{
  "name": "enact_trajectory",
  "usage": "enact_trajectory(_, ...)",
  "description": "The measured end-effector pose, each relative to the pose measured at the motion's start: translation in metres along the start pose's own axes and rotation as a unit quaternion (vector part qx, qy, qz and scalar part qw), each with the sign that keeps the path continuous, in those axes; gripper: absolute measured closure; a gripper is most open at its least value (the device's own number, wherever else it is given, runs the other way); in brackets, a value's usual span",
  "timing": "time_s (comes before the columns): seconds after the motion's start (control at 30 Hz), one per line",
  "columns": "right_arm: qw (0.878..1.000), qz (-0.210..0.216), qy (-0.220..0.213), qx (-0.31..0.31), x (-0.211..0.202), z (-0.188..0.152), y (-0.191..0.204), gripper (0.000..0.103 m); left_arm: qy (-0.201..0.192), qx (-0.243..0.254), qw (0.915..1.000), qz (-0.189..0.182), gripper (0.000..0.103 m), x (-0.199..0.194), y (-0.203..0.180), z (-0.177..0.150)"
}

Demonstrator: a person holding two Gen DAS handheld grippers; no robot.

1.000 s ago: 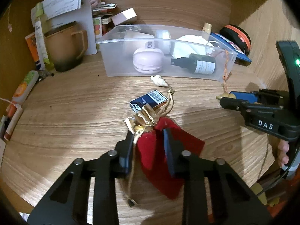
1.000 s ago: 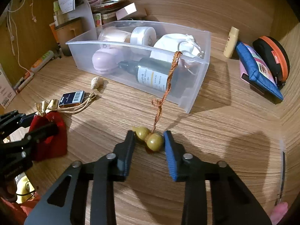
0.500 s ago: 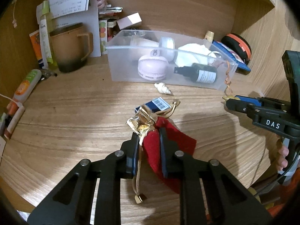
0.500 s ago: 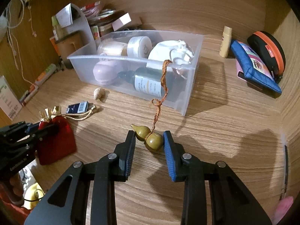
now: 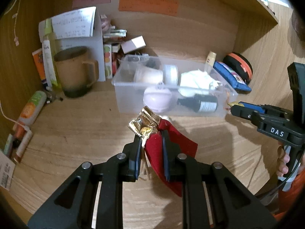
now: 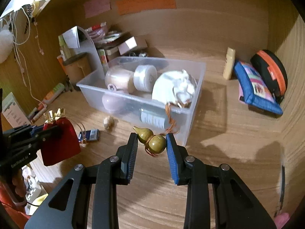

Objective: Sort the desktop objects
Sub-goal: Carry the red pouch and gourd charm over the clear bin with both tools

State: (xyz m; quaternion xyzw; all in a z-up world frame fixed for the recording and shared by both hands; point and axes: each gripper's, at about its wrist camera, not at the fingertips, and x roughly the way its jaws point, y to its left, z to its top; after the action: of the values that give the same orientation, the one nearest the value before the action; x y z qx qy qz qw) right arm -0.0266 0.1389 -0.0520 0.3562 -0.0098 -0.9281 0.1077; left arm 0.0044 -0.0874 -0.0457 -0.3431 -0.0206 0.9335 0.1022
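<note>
My left gripper [image 5: 151, 148] is shut on a red velvet pouch [image 5: 167, 152] with a gold foil top and holds it above the desk; it also shows in the right wrist view [image 6: 57, 139]. My right gripper [image 6: 152, 143] is shut on an olive gourd charm [image 6: 152, 140], lifted off the desk. Its orange cord [image 6: 169, 118] runs up over the rim of the clear plastic bin [image 6: 198, 87]. The bin [image 5: 122, 95] holds jars, a dark bottle and a white item. The right gripper [image 5: 240, 107] shows at the right of the left wrist view.
A small blue barcode box [image 6: 90, 134] and a seashell [image 6: 108, 123] lie on the desk before the bin. A brown mug [image 5: 74, 72], papers and boxes stand at the back left. A blue pouch [image 6: 255, 91], round black-orange case [image 6: 270, 70] and small bottle [image 6: 229, 63] sit at the right.
Both grippers rose. The left lifted the red pouch off the desk. The right lifted the gourd charm toward the bin, its cord slackening.
</note>
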Motion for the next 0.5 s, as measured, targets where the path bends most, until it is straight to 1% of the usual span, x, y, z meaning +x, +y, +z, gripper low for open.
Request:
enact_trajectory(0.23, 1.0, 0.004, -0.027, -0.005, -0.009, 0.016, 0.003, 0.075, -0.013, -0.003, 0.9999, -0.001, 0.085, -0.005, 0.007, 0.017)
enact_trajectory(0.3, 0.999, 0.006, -0.034, -0.006, -0.011, 0.021, 0.003, 0.075, -0.016, 0.0, 0.9999, -0.006, 0.085, -0.007, 0.009, 0.021)
enact_trajectory(0.5, 0.998, 0.004, -0.055, -0.017, -0.016, 0.039, 0.007, 0.075, -0.027, 0.011, 0.9996, -0.003, 0.085, -0.01, 0.013, 0.037)
